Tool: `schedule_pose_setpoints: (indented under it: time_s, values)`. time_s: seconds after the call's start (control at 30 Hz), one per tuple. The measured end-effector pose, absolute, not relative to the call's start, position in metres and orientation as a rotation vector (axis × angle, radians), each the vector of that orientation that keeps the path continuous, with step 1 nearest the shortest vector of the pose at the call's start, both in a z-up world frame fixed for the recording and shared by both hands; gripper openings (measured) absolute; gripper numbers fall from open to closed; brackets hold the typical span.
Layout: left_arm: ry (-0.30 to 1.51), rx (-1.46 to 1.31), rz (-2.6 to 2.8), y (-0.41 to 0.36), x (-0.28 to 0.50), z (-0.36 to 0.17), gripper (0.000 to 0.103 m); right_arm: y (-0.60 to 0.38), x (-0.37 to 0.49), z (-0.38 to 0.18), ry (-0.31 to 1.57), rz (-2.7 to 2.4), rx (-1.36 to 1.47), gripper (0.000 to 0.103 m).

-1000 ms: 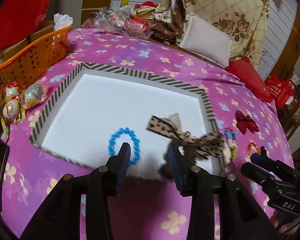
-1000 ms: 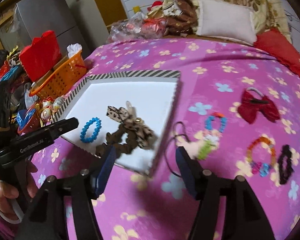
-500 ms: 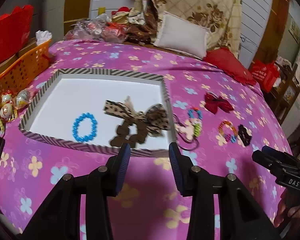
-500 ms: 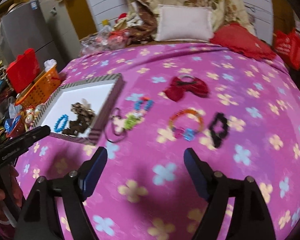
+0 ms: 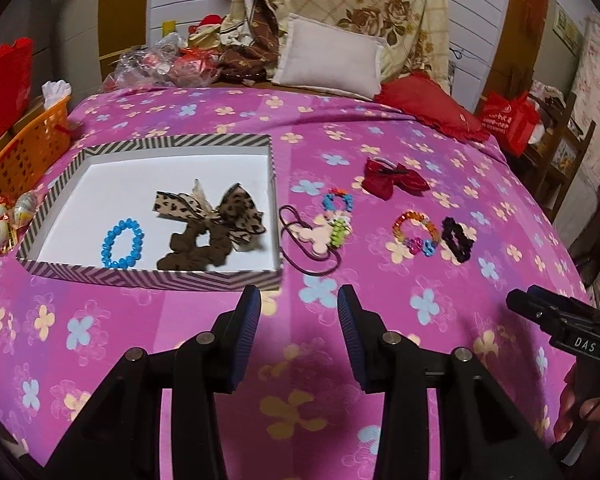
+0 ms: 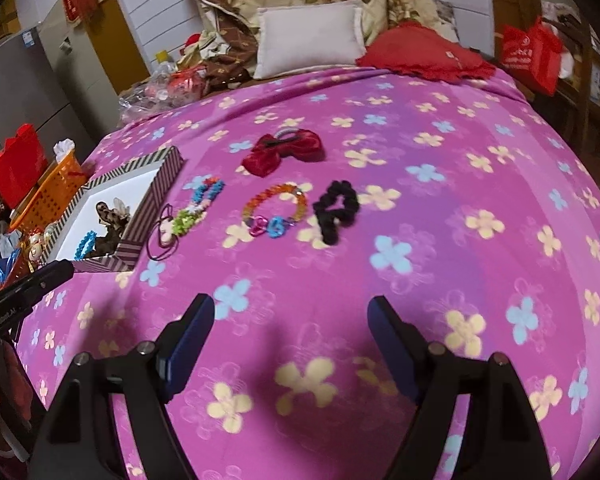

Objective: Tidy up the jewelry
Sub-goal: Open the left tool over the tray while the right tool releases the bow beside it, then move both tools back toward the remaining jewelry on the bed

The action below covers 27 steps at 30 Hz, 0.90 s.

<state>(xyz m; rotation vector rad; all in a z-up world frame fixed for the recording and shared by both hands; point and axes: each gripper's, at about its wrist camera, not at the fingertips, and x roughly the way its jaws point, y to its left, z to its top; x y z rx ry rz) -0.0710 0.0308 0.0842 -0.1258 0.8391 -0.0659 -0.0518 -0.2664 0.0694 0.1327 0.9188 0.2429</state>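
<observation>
Both grippers hover empty: left gripper (image 5: 298, 312) part-spread, right gripper (image 6: 290, 330) just widened. Two pieces sit in the striped cardboard box (image 5: 148, 280); five lie beside it on the pink flowered bedspread (image 6: 440, 240).

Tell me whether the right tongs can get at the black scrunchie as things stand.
Probably yes. The right tongs stand open and empty, and only bare bedspread lies between them and the black scrunchie. The beaded bracelet lies close beside it, so the grip needs care.
</observation>
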Motion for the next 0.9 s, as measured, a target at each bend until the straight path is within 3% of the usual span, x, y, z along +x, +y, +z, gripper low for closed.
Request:
schedule_pose_setpoints:
  time_s: [0.9]
  values:
    - [0.874,-0.148,-0.164,0.006,-0.040,0.072,0.026,-0.292,-0.035,0.052,0.952,0.190,0.133,0.082]
